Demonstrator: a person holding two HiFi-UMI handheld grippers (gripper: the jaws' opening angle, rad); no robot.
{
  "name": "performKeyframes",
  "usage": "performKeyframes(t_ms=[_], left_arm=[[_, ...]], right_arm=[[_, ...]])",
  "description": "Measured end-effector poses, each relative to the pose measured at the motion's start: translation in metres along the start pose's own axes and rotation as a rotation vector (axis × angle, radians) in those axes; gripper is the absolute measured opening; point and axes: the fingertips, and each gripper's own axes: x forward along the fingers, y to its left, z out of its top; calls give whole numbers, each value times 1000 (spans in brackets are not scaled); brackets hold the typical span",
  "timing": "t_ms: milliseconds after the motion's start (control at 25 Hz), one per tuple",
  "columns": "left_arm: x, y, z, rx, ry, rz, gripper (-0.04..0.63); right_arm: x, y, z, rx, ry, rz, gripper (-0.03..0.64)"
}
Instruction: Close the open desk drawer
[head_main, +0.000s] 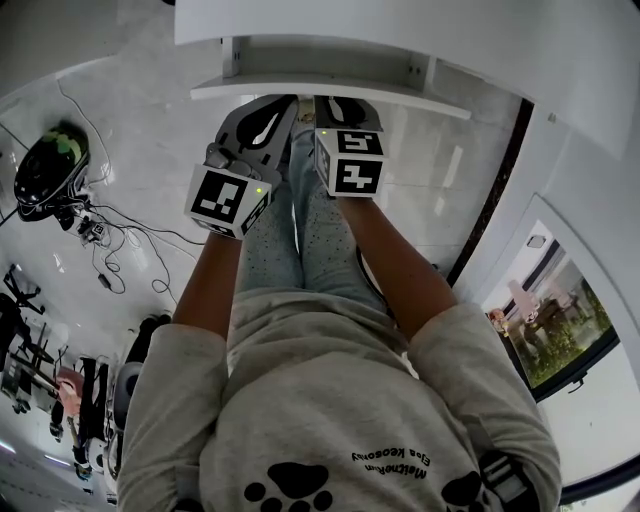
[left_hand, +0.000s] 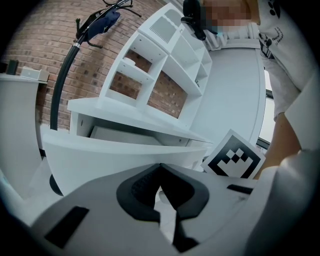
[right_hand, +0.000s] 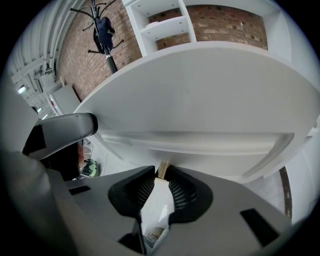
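Note:
The white desk (head_main: 400, 25) has its drawer pulled out; the drawer front (head_main: 330, 88) faces me just under the top. Both grippers are side by side, close in front of it. My left gripper (head_main: 283, 103) is below the drawer's left half, its tips meeting with nothing in them. My right gripper (head_main: 337, 102) is beside it with a narrow slit between the tips and nothing held. The left gripper view shows the drawer front (left_hand: 115, 155) right beyond the left gripper (left_hand: 160, 167). In the right gripper view the drawer front (right_hand: 195, 142) lies just past the right gripper (right_hand: 162, 172).
A white shelf unit (left_hand: 165, 65) stands on the desk against a brick wall. A coat rack (left_hand: 95, 22) is at the left. A helmet (head_main: 50, 165) and cables (head_main: 110, 240) lie on the floor to the left. My legs (head_main: 300, 240) are under the grippers.

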Motion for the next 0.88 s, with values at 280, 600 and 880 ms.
performKeyframes(t_ms=[280,600,880], left_arm=[[13,6,12,-14,-5,20,17],[19,20,18,-23,4,24,17],[28,32,28,-30,-4,41,17]], right_arm=[[5,-7,17,2,-4,3,106],[16,-7,28,0,14,2,106],[26,-8,43,-2,13,8,106]])
